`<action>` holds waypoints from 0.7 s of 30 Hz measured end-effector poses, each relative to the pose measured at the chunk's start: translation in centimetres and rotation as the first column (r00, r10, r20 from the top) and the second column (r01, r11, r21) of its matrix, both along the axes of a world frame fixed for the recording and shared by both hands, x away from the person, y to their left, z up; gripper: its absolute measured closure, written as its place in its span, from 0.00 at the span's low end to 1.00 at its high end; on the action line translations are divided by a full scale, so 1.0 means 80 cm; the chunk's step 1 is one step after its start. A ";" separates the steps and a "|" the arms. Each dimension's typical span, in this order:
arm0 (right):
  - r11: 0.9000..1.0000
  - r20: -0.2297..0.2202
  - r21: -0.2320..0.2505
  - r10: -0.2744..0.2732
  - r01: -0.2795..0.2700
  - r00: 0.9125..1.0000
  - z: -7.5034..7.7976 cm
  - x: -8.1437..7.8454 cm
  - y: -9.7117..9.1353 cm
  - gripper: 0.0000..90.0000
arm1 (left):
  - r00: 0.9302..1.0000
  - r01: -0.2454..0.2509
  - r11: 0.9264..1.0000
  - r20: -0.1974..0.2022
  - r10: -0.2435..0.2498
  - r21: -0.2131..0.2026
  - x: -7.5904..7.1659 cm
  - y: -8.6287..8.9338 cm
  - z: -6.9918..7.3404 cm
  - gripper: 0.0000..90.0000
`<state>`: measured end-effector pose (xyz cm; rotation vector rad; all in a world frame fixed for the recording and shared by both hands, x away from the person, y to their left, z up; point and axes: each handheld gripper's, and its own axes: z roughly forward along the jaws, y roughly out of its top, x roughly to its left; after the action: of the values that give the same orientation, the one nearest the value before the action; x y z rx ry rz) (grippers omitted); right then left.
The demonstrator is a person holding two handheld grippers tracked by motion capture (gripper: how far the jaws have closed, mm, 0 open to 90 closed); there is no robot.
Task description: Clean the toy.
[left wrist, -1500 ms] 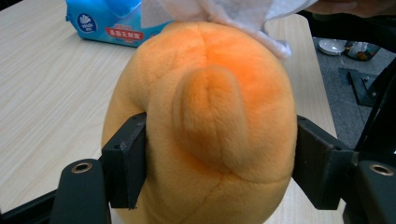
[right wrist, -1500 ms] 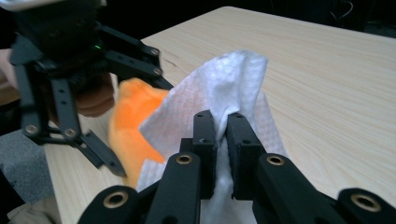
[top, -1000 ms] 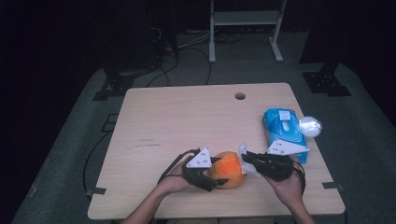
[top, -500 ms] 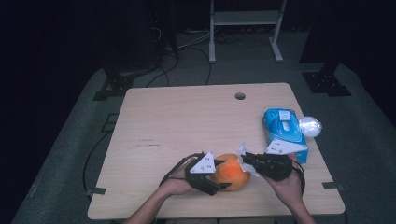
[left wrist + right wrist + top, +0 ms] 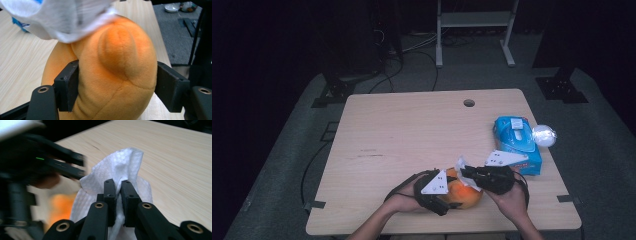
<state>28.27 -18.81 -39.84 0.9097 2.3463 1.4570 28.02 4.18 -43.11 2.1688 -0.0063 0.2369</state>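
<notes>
The orange plush toy (image 5: 464,194) sits near the tabletop's (image 5: 412,135) front edge, at about 6 o'clock in the high view, between the person's two hands. The left tool (image 5: 447,199) clamps it from the 9 o'clock side — in the left gripper view its two black jaws press into the toy's (image 5: 112,75) soft flanks, one at 8 o'clock and one at 4 o'clock, denting the fabric.

The right tool (image 5: 466,171) comes in from 3 o'clock with its jaws pressed together on a white tissue (image 5: 460,163); the right gripper view shows the crumpled, embossed tissue (image 5: 120,167) pinched between the jaws and rising above them. The tissue (image 5: 62,17) lies against the top of the toy.

At about 2 o'clock from the toy, near the tabletop's right edge, lies a blue pack of wipes (image 5: 517,142) — just beside it, at its 2 o'clock corner, a shiny crumpled ball (image 5: 544,135).
</notes>
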 end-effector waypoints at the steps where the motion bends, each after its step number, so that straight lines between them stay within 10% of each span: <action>1: 1.000 -0.009 -0.007 -0.014 0.014 1.000 -0.001 0.002 -0.004 0.92 | 1.000 0.002 1.000 0.008 -0.002 0.005 0.000 0.000 0.001 0.31; 8: 0.999 -0.042 0.000 -0.049 0.049 0.998 -0.004 0.005 -0.030 0.92 | 0.999 -0.025 0.999 -0.034 0.024 -0.022 0.008 0.005 0.001 0.31; 16: 0.997 0.006 0.012 0.073 -0.073 0.997 0.016 -0.015 0.001 0.92 | 0.997 -0.058 0.997 -0.055 0.056 -0.043 0.013 0.009 0.002 0.31; 21: 0.999 -0.015 0.025 0.021 -0.020 1.000 0.010 -0.007 -0.018 0.93 | 0.991 -0.097 0.992 -0.095 0.089 -0.077 0.020 0.012 0.002 0.31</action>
<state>27.72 -20.27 -39.01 0.9084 2.3599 1.4960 29.61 5.10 -42.99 2.0992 0.1542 0.1878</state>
